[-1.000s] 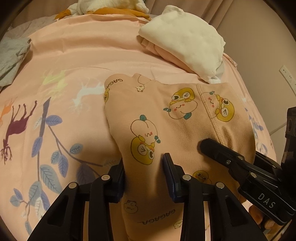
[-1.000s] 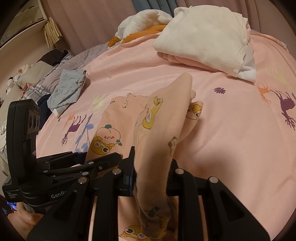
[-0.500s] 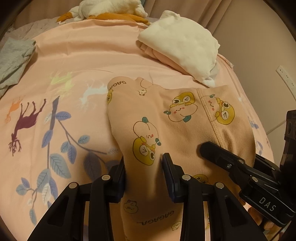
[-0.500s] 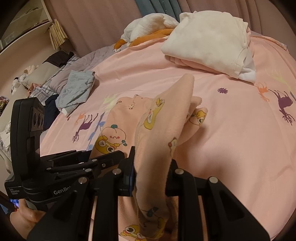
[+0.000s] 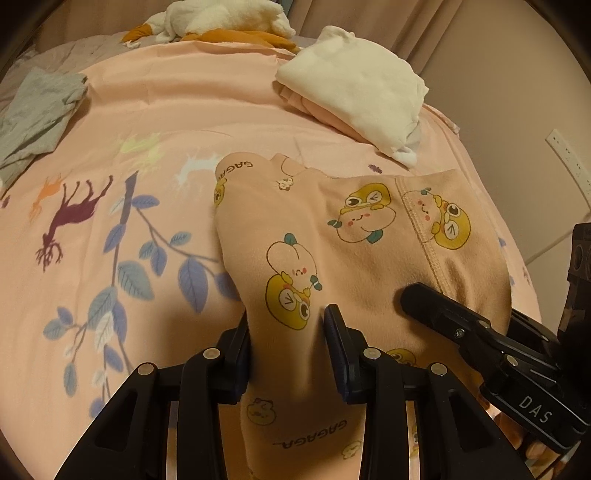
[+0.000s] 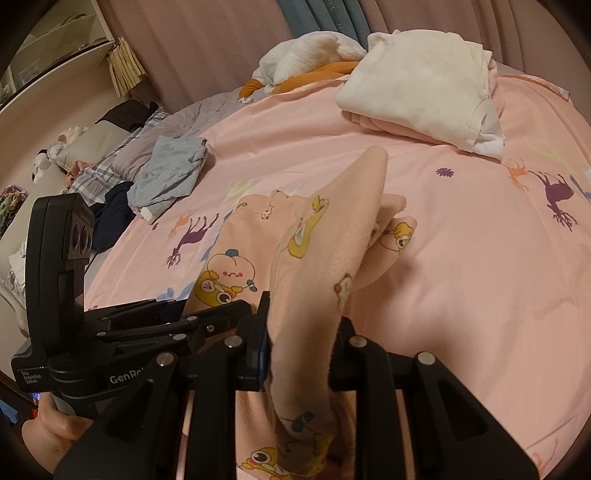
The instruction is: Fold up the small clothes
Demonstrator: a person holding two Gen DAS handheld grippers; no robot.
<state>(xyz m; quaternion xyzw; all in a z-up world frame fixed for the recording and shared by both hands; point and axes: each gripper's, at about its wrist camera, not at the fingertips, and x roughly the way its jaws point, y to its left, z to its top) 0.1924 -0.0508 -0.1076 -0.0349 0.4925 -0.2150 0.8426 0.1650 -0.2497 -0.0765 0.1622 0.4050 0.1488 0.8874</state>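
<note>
A small peach garment (image 5: 332, 236) printed with yellow cartoon figures lies partly on the pink bedsheet (image 5: 155, 110), its near end lifted. My left gripper (image 5: 288, 321) is shut on the garment's left near edge. My right gripper (image 6: 301, 325) is shut on its right near edge, and the cloth (image 6: 332, 236) rises in a fold between the fingers. The right gripper also shows at the right of the left wrist view (image 5: 461, 325). The left gripper shows at the left of the right wrist view (image 6: 207, 317).
A folded stack with a white cloth on top (image 5: 354, 85) lies at the far right of the bed. A grey garment (image 5: 37, 114) lies at the far left. A white and orange plush (image 5: 221, 22) sits at the back. A wall (image 5: 517, 92) borders the right.
Both grippers have drawn back a little with the garment, so more of the bed shows beyond it. Both grips are unchanged.
</note>
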